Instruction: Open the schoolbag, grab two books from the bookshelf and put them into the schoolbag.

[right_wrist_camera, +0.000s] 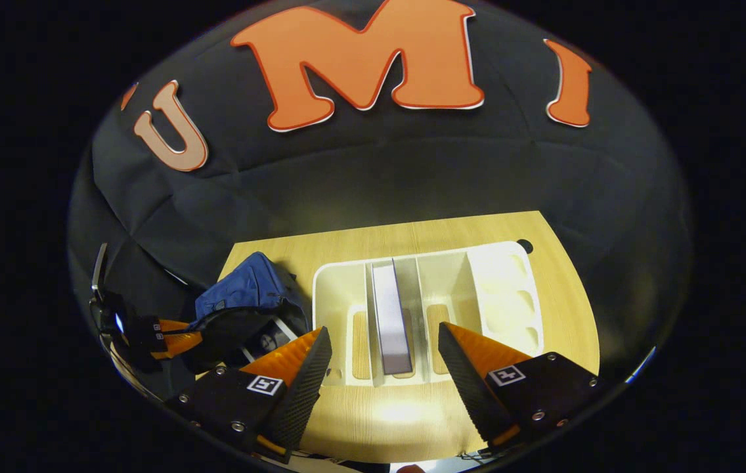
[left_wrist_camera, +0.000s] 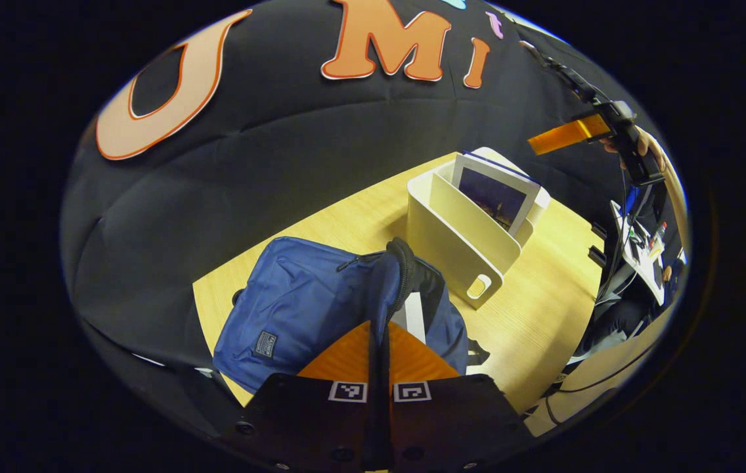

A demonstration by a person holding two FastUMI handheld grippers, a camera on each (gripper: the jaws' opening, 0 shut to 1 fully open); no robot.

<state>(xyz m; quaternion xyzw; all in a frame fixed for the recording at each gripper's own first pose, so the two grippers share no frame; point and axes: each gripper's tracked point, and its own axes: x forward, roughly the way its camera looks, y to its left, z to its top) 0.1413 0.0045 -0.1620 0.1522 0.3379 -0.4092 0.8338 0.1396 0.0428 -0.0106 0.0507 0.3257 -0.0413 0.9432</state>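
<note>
Left gripper [left_wrist_camera: 378, 328] clamped on schoolbag [left_wrist_camera: 294, 309] flap; right gripper [right_wrist_camera: 383, 368] apart above book [right_wrist_camera: 391, 315] (bookshelf [right_wrist_camera: 498, 289] divider close): off-centre descent could jam a finger.

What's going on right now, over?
Left gripper shut on schoolbag flap. Right gripper open above book in bookshelf. Nothing blocking.

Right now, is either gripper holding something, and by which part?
The left gripper is shut on the blue fabric schoolbag, pinching the edge of its opened flap. The right gripper is open, holding nothing, above the white plastic bookshelf.
</note>
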